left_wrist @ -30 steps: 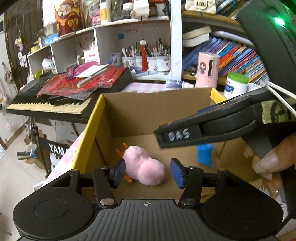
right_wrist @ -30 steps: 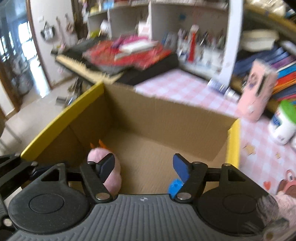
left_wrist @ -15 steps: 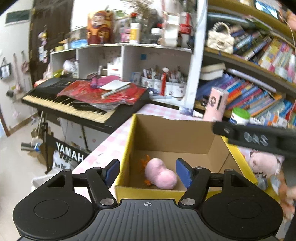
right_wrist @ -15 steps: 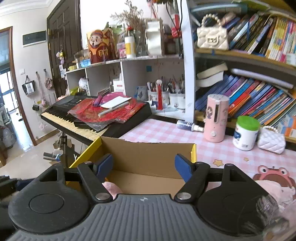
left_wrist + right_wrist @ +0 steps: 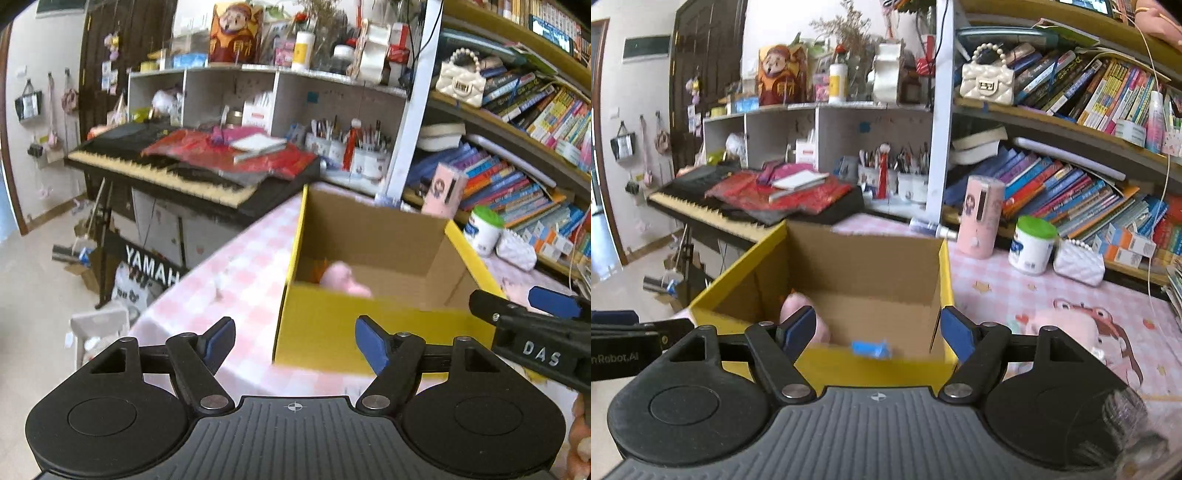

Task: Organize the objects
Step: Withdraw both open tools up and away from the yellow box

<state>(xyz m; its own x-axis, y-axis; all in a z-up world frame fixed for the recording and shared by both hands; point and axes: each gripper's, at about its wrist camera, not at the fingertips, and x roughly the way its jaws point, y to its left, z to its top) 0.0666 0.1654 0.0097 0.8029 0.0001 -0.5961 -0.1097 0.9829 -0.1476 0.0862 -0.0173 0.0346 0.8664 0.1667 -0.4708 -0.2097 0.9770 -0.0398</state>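
Note:
A cardboard box with yellow outer walls (image 5: 369,325) (image 5: 875,369) stands on the pink checked table. Inside it lie a pink plush toy (image 5: 345,278) (image 5: 798,306) and a small blue piece (image 5: 870,349). My left gripper (image 5: 295,341) hangs in front of the box's near left corner, its jaws opening with nothing between them. My right gripper (image 5: 877,328) hovers before the box's near wall, open and empty; in the left wrist view my right gripper (image 5: 517,306) shows at the right edge. A pink frog plush (image 5: 1075,328) lies on the table right of the box.
A keyboard (image 5: 166,173) covered with red cloth stands left of the table (image 5: 236,280). Behind the box are a pink cylinder (image 5: 982,218), a green-lidded white jar (image 5: 1032,245) and a white quilted purse (image 5: 1078,262). Shelves full of books line the back.
Both grippers have drawn back from over the box's inside to in front of its near wall. The left jaws have widened. The pink plush and blue piece stay in the box.

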